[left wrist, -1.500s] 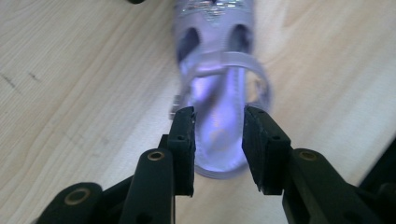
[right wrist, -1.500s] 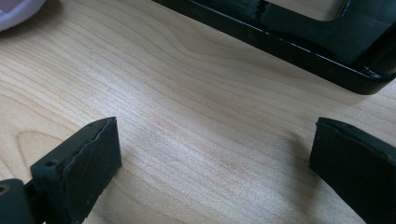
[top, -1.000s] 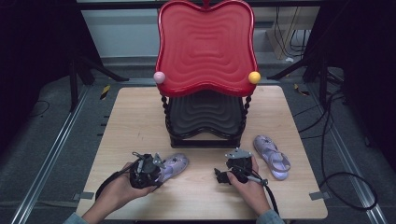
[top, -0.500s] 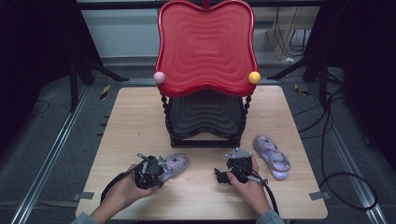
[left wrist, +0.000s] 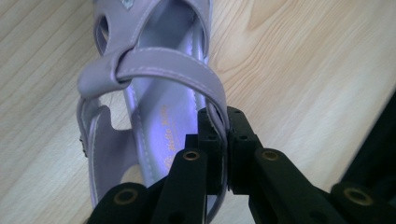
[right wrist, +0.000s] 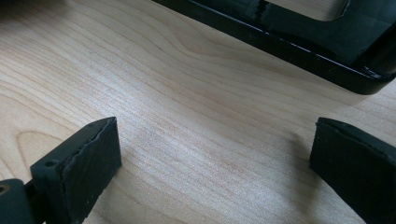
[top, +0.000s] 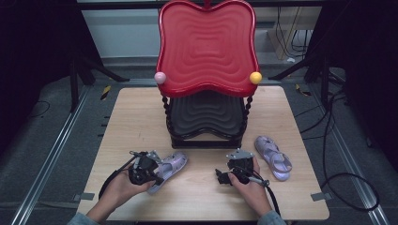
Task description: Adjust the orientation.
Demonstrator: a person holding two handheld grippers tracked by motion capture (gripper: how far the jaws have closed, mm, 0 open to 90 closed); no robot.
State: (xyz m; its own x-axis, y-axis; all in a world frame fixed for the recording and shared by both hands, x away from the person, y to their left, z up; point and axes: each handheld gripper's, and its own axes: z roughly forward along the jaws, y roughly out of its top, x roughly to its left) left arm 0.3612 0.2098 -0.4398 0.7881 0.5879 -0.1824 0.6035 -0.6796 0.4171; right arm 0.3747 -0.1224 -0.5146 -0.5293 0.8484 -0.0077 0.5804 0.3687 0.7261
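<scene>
The left gripper (left wrist: 224,140) has just been closing and is now clamped on the heel strap of the lilac sandal (left wrist: 154,93); the left gripper view shows the strap pinched between the pads, the sole lying on the table (left wrist: 303,70) just beyond. In the high view the left hand (top: 123,185) lies low, pointing toward the stand (top: 206,136). The right gripper (right wrist: 215,172) rests with jaws wide apart over bare wood. Farther right of it lies the second sandal (top: 273,157).

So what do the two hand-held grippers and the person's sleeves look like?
Both are black. The left hand-held gripper trails a black cable and has brass-coloured rivets on its linkages. The right hand-held gripper carries a grey three-cornered plate and flat black pads. Blue-grey sleeves at the wrists.
</scene>
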